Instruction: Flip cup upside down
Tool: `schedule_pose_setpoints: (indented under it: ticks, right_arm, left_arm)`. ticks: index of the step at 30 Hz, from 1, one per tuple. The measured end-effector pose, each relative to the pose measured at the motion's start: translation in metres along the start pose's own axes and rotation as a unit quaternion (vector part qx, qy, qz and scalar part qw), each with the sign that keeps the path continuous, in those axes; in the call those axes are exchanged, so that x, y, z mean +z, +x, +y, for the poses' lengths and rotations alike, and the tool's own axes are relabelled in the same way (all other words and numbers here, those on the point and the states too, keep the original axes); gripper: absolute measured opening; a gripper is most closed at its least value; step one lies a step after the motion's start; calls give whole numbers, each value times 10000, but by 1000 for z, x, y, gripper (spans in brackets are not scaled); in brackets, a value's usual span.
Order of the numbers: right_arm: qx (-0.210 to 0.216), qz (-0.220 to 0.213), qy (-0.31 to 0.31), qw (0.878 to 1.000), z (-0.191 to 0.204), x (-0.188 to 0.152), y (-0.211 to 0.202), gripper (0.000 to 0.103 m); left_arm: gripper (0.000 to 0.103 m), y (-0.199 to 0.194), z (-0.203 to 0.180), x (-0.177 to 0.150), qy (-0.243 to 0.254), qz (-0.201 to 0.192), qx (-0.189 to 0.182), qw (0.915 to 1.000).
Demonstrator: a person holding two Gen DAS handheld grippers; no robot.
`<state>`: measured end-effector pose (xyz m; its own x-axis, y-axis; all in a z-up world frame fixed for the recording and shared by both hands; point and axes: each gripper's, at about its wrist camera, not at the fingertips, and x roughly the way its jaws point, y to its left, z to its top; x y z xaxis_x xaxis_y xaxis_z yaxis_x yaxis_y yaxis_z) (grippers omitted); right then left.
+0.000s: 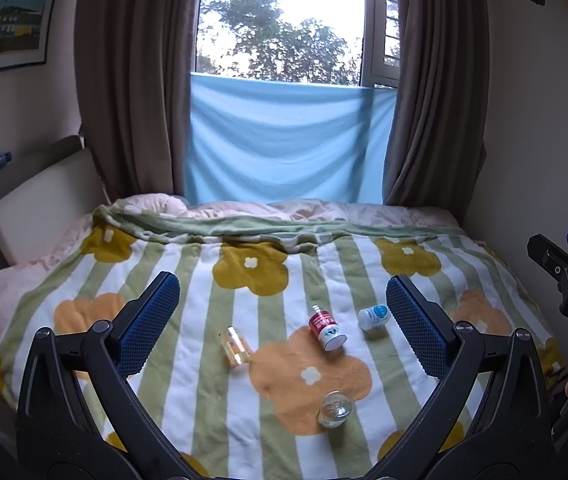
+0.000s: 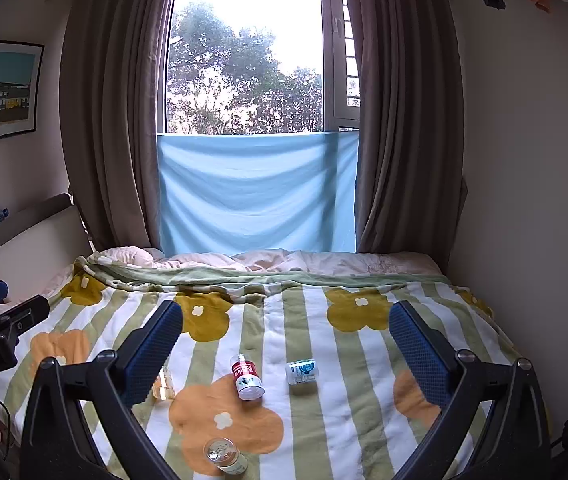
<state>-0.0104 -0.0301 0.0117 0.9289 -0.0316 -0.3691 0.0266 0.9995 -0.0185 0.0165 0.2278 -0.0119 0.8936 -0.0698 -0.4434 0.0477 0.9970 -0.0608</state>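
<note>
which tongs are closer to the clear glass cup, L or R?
Roughly level, so I cannot tell. Clear glass cup sits low and right of centre between the left tongs; for the right tongs, the cup is low and left. Both open, hovering.

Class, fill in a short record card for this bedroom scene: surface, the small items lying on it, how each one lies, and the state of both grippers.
Surface: flowered striped blanket on a bed
Nearest item: clear glass cup, its position hard to judge, apart from the others
Middle item: red-labelled bottle, on its side
Left item: yellowish clear bottle, on its side
Right item: white bottle with blue label, on its side
Left gripper: open, holding nothing, above the blanket
Right gripper: open, holding nothing
Background: window, brown curtains, blue cloth
</note>
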Motion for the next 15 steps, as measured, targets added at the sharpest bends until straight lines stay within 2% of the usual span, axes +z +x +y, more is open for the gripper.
schedule_pose_setpoints:
  ticks: [15]
  right_arm:
    - [-20, -26, 20, 10000, 1, 0, -2, 103]
  left_arm:
    - [103, 2, -2, 1, 16, -63, -49, 10000]
